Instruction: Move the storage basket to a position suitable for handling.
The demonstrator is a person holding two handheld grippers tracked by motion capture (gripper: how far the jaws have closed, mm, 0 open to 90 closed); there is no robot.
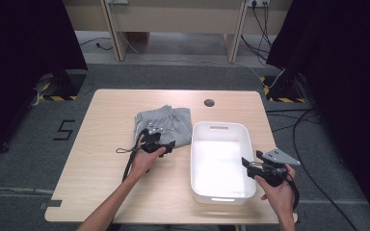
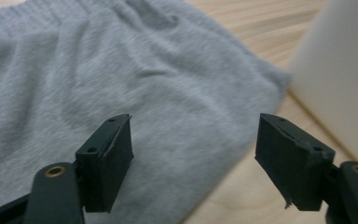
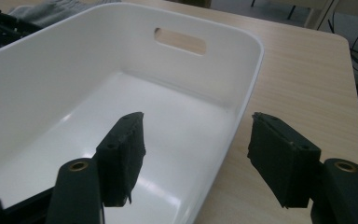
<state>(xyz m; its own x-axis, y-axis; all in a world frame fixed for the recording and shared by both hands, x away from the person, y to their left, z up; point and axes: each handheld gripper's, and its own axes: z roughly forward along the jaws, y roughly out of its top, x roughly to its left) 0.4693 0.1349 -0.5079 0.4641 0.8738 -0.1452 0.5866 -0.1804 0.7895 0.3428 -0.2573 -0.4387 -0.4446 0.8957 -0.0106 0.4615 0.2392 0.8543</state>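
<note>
A light wooden worktop stands on a grey carpeted floor, with dark curtains at both sides and cables trailing across the floor past the right edge. A small round hole sits in the worktop near the far edge.

A folded grey garment lies near the middle of the worktop, a little toward the far edge. Just to its right, a white plastic tub with a slot handle in its far wall runs from the middle toward the near edge; it is empty. The garment's right edge lies close beside the tub's left wall.

The left gripper is held in the person's left hand at the near edge of the garment. In the left gripper view its jaws stand wide apart and hold nothing, with the grey cloth under and ahead of them and the tub's white wall at the right.

The right gripper is held in the right hand at the tub's right wall, near the worktop's near right corner. In the right gripper view its jaws are spread wide and empty, one over the inside of the tub and the other over bare wood outside the rim.
</note>
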